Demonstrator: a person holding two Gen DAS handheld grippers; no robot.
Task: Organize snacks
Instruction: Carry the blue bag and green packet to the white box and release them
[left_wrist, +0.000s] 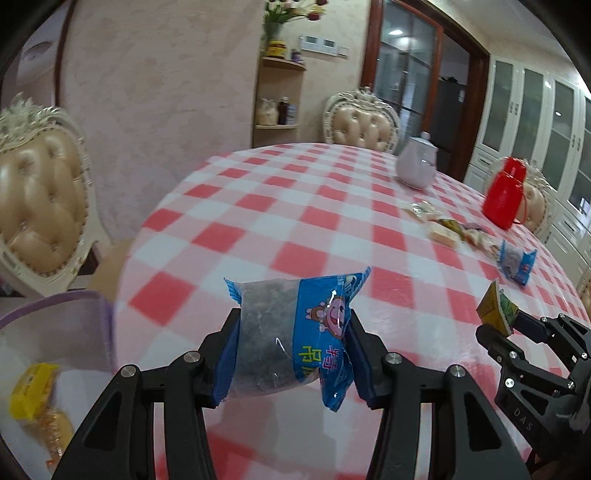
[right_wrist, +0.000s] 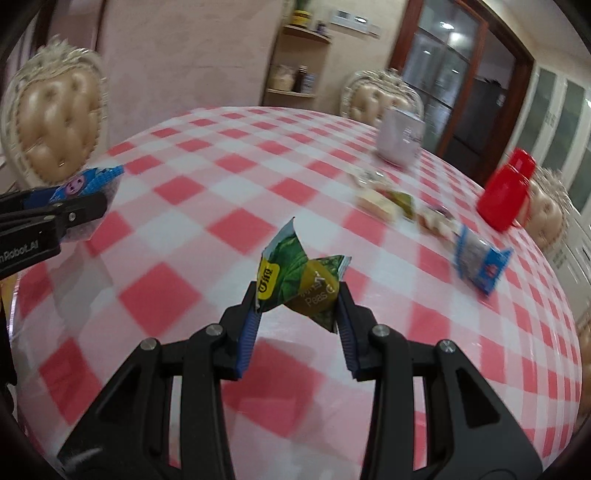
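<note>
My left gripper (left_wrist: 291, 328) is shut on a blue-and-clear snack packet (left_wrist: 291, 332) with dark pieces inside, held above the checked tablecloth (left_wrist: 295, 206). In the right wrist view my right gripper (right_wrist: 297, 299) is shut on a crumpled green pea packet (right_wrist: 303, 277). Each gripper shows in the other's view: the right gripper (left_wrist: 496, 314) with its green packet at the right edge, the left gripper (right_wrist: 88, 192) at the left edge. A clear bin with a purple rim (left_wrist: 55, 302) sits at lower left, holding a yellow snack (left_wrist: 31, 387). More snacks (left_wrist: 450, 229) lie at the table's far right, among them a second blue packet (left_wrist: 515, 262).
A red flask (left_wrist: 506, 195) and a white lidded pot (left_wrist: 417, 162) stand at the far right of the table. Padded cream chairs (left_wrist: 40, 199) ring the round table. A corner shelf (left_wrist: 280, 96) and glass-door cabinets (left_wrist: 535, 99) line the wall behind.
</note>
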